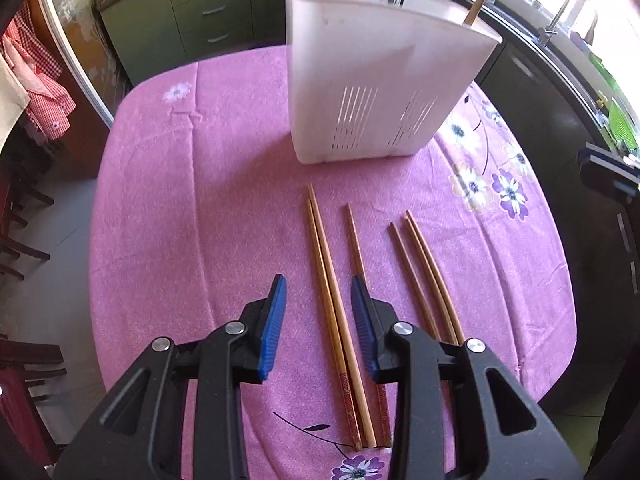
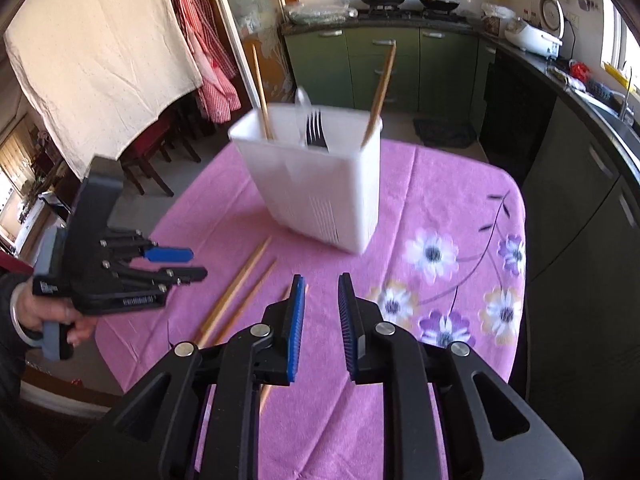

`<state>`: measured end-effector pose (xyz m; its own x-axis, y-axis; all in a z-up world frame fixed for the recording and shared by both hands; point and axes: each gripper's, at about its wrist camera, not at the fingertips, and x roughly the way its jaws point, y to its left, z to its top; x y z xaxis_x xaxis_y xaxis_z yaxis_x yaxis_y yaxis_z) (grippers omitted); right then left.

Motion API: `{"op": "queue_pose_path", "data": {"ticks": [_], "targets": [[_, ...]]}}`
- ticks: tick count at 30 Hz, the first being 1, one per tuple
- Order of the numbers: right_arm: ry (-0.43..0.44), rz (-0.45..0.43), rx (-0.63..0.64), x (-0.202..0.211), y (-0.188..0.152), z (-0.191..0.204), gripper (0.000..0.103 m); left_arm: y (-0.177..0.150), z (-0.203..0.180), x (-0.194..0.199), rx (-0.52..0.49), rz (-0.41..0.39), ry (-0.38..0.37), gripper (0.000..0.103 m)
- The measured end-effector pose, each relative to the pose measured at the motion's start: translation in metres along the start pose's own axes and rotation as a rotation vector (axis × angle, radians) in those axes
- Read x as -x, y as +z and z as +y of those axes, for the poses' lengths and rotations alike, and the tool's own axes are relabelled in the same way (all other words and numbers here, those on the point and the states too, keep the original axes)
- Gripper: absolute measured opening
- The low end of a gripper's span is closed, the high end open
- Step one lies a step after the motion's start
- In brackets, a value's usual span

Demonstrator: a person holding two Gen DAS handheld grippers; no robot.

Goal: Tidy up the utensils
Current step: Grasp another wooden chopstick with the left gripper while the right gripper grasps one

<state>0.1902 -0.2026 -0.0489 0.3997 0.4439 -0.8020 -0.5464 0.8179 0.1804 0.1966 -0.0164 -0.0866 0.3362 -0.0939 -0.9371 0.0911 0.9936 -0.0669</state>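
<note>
A white plastic utensil holder (image 1: pixel 372 92) stands on the pink tablecloth (image 1: pixel 192 216); it also shows in the right wrist view (image 2: pixel 320 196). It holds a fork (image 2: pixel 316 130), a clear spoon and two chopsticks (image 2: pixel 382 88). Several wooden chopsticks (image 1: pixel 332 292) lie on the cloth in front of it, also seen in the right wrist view (image 2: pixel 236 288). My left gripper (image 1: pixel 319 292) is open and empty, with a pair of chopsticks between its fingers, just above them. My right gripper (image 2: pixel 321 292) is open and empty above the cloth. The left gripper (image 2: pixel 176 264) shows at the left of the right wrist view.
The small table is covered by the pink flowered cloth (image 2: pixel 440 240). Green cabinets (image 2: pixel 380 64) and a dark counter with a sink (image 2: pixel 616 112) stand behind and to the right. Chairs (image 2: pixel 160 160) and hanging cloths (image 2: pixel 100 60) are to the left.
</note>
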Motion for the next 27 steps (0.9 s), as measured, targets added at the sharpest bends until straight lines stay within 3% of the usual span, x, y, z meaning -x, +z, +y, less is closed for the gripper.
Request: {"op": "queue_pose_path", "data": {"ticks": [3, 8, 21, 27], "targets": [[0.005, 0.074, -0.028, -0.025, -0.024, -0.012, 0.018, 0.002, -0.002, -0.018, 0.01, 0.054, 0.01, 0.032], [0.033, 0.126, -0.059, -0.044, -0.041, -0.024, 0.018, 0.002, -0.005, -0.038, 0.004, 0.115, 0.038, 0.027], [0.071, 0.159, -0.069, -0.054, -0.044, -0.027, 0.022, 0.005, -0.011, -0.061, -0.012, 0.179, 0.102, 0.017], [0.075, 0.17, -0.067, -0.057, -0.044, -0.027, 0.022, 0.01, -0.021, -0.068, -0.019, 0.191, 0.091, 0.015]]}}
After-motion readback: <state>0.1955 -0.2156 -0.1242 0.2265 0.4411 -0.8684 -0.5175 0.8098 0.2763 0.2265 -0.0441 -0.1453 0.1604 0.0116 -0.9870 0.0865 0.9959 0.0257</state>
